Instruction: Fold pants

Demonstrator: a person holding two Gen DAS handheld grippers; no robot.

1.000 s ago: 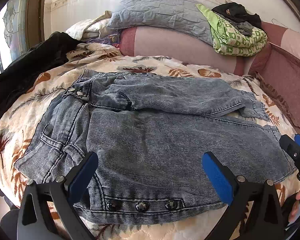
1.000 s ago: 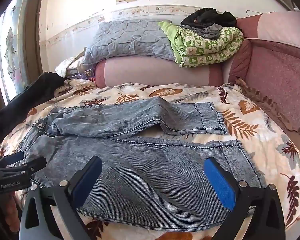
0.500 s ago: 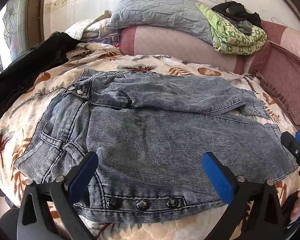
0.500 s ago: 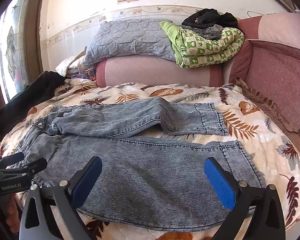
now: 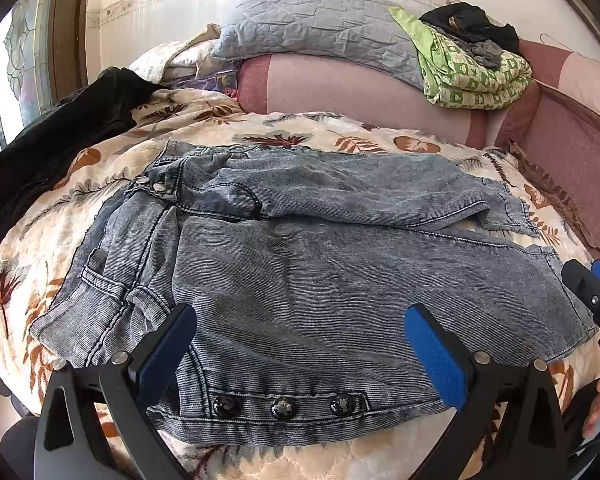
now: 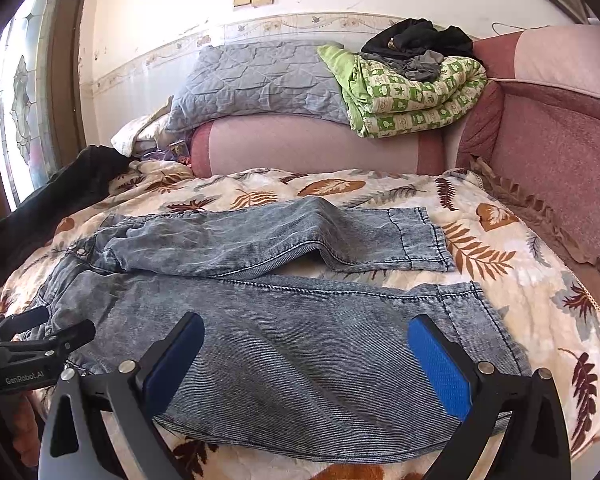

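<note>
Pants (image 5: 308, 280) lie spread on the bedspread (image 6: 540, 280), pillows (image 6: 260, 80) stacked behind.

The jeans (image 5: 308, 276) are washed grey-blue denim with dark stitching and three black buttons (image 5: 284, 407) along the near edge. The bedspread (image 6: 512, 280) is cream, printed with rust-brown and grey leaves. A quilted pillow (image 6: 256, 84) is grey-blue; the folded blanket (image 6: 416, 96) is lime green with white checks, and black clothing (image 6: 416, 40) lies on it. The bolster (image 6: 308, 144) is pink. Both tongs have blue pads (image 5: 436, 356) on black arms.
</note>
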